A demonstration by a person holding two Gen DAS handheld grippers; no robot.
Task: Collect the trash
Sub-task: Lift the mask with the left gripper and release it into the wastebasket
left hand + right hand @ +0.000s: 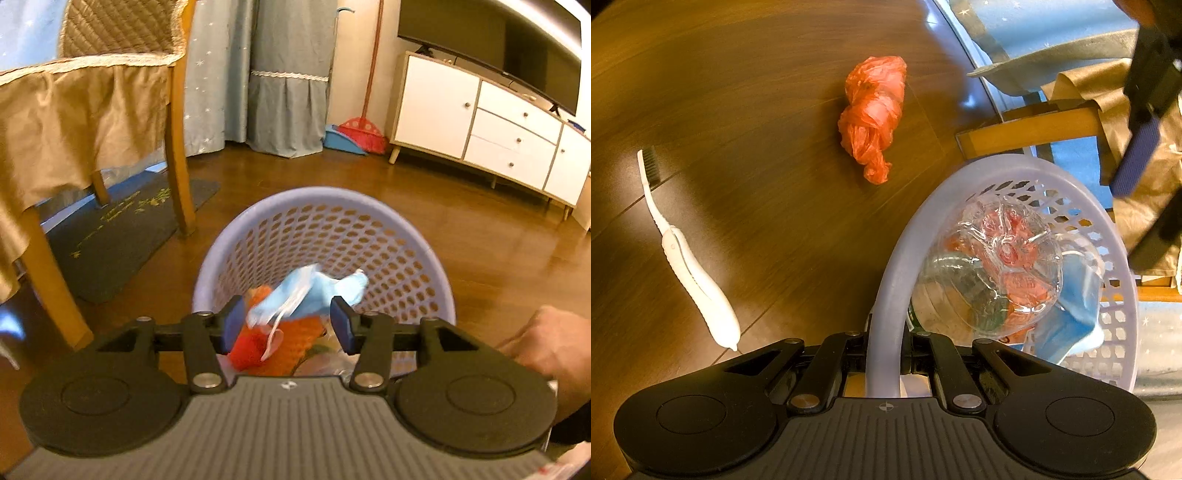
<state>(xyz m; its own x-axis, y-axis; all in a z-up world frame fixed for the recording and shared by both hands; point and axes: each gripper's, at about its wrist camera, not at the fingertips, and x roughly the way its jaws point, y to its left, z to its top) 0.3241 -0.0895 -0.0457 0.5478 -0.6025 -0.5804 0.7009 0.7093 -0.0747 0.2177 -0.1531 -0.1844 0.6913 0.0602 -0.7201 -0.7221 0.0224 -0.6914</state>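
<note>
A lavender perforated basket [332, 221] stands on the wooden floor. My left gripper [288, 321] hangs open above it. A blurred blue face mask [314, 291] is loose in the air between and just beyond the blue pads [232, 323]. Orange and red trash lies below. My right gripper [886, 354] is shut on the basket's rim [897, 258]. Inside the basket are a crushed clear plastic bottle [997, 266] and the blue mask [1071, 317]. On the floor left of the basket lie a crumpled orange plastic bag [873, 114] and a white toothbrush [687, 258].
A wooden chair leg [179, 155] and a tan cloth [74, 122] stand close on the left, over a dark mat [122, 236]. A white TV cabinet [491, 129], a red broom with blue dustpan [354, 134] and curtains [284, 74] are at the back. A hand [546, 343] is at the right.
</note>
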